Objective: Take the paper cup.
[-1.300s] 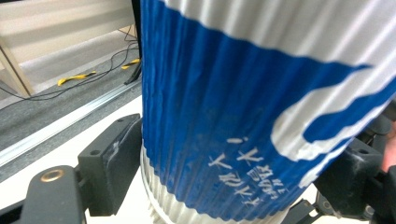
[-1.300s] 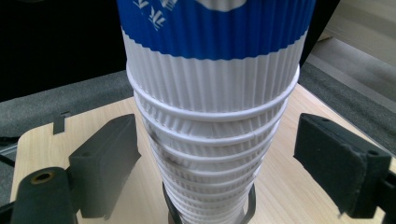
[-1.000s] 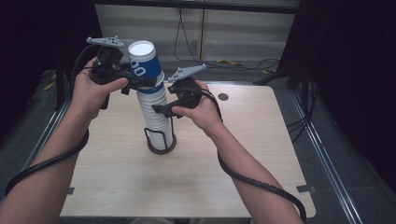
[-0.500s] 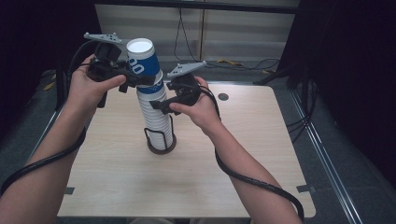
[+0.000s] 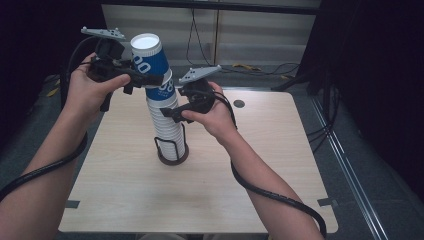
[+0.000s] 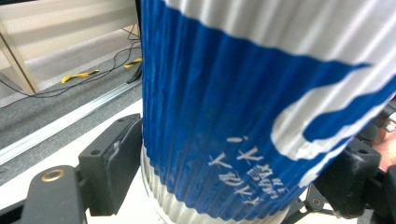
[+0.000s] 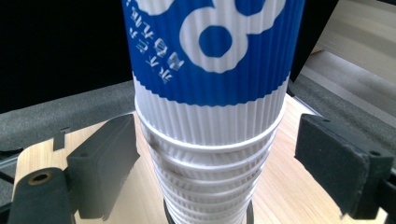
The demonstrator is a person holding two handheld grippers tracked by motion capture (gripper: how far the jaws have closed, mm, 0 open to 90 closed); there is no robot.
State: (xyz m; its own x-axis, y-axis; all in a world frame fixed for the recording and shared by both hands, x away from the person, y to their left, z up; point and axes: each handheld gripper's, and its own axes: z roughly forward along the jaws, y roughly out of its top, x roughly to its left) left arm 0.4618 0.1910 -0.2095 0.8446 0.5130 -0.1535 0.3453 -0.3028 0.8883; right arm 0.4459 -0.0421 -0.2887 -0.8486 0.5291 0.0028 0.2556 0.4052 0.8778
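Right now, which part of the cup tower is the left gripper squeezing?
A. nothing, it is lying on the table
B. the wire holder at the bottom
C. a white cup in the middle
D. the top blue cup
D: the left gripper is clamped on the top blue cup, high above the wire holder.
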